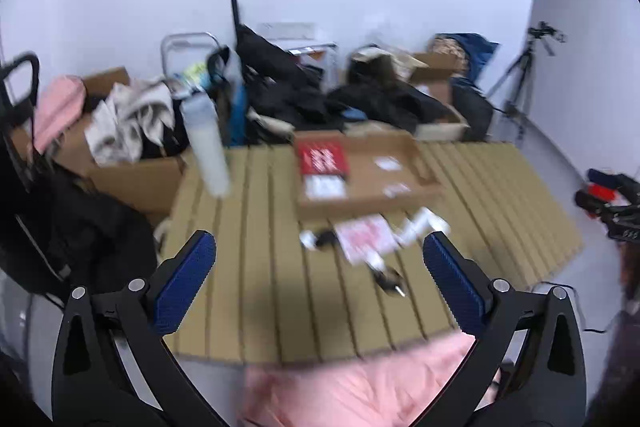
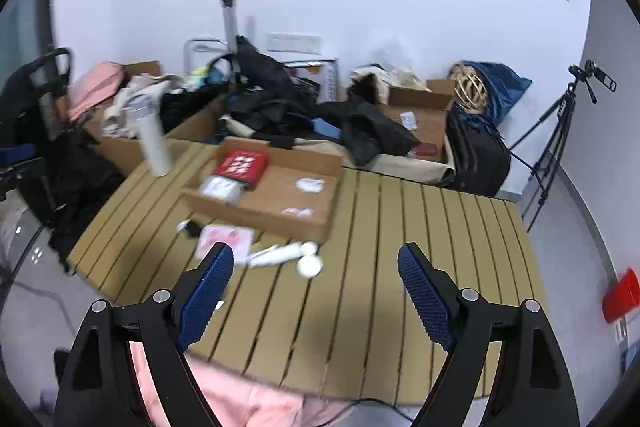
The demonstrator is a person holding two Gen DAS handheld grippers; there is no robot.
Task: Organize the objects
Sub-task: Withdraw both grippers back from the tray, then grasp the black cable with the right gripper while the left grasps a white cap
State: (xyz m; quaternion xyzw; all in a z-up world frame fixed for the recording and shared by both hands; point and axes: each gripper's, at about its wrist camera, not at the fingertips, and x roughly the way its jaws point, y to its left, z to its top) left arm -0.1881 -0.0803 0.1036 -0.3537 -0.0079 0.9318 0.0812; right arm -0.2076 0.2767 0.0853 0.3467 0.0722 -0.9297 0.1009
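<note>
On the slatted tan table, a shallow cardboard tray holds a red packet at its far-left end and small white items; just in front of it lie a pink-and-white card, white tubes, a round white cap and a small black-and-white item, while a white bottle stands at the far-left corner. The left gripper and right gripper both hang above the near table, blue-padded jaws spread wide and empty. Behind are cardboard boxes heaped with dark clothing, a tripod to the right, and pink fabric at the near edge.
</note>
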